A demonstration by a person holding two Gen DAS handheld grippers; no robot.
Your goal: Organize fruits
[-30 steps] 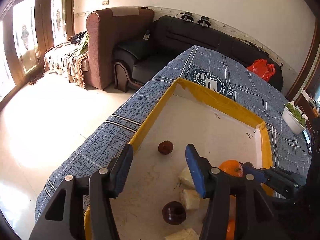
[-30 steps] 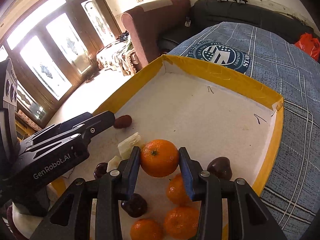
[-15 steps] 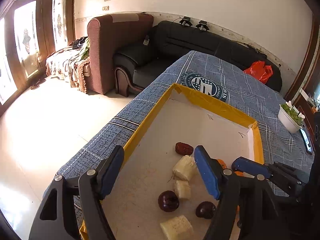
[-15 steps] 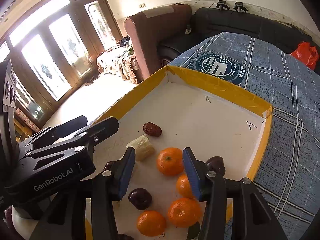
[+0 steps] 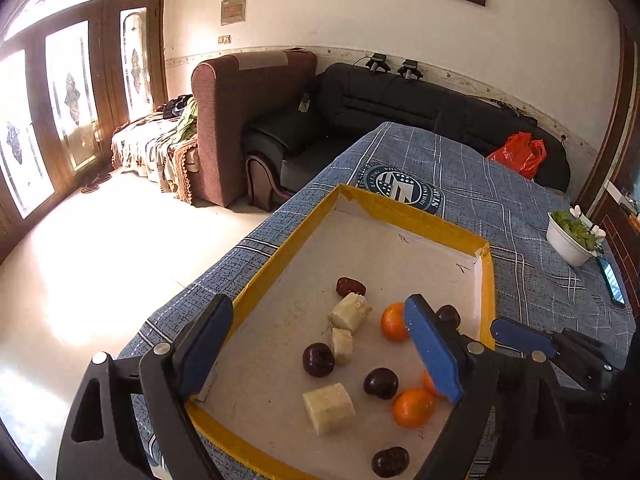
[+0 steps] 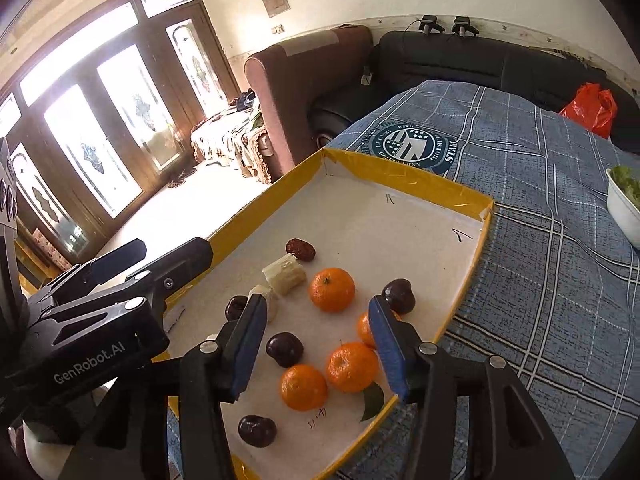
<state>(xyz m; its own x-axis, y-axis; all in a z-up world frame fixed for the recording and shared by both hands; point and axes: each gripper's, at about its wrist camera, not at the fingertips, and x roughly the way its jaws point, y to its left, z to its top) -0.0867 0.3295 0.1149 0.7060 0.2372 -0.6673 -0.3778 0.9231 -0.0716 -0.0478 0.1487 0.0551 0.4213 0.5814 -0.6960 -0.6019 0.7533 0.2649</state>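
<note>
Left wrist view: the left claw (image 5: 320, 344) hangs above a yellow-rimmed tray (image 5: 288, 240) on a blue cloth-covered worktop (image 5: 500, 200). Its jaws have just been opening wide and hold nothing. Oranges (image 5: 413, 407), dark plums (image 5: 318, 359) and pale chunks (image 5: 329, 408) lie beneath.

Right wrist view: the right claw (image 6: 318, 344) hovers half-open, jaws just parting, empty. An orange (image 6: 332, 289) lies at 12 o'clock beyond it.

A blue plaid cloth (image 6: 540, 208) with a round crest (image 6: 412, 146) covers the worktop. The yellow-rimmed tray (image 6: 400, 178) sits flat on it, crest just beyond the tray's far edge. Right of the tray, well apart, stands a white bowl of greens (image 5: 570, 238). Far behind the tray, an orange bag (image 5: 518, 154).
</note>
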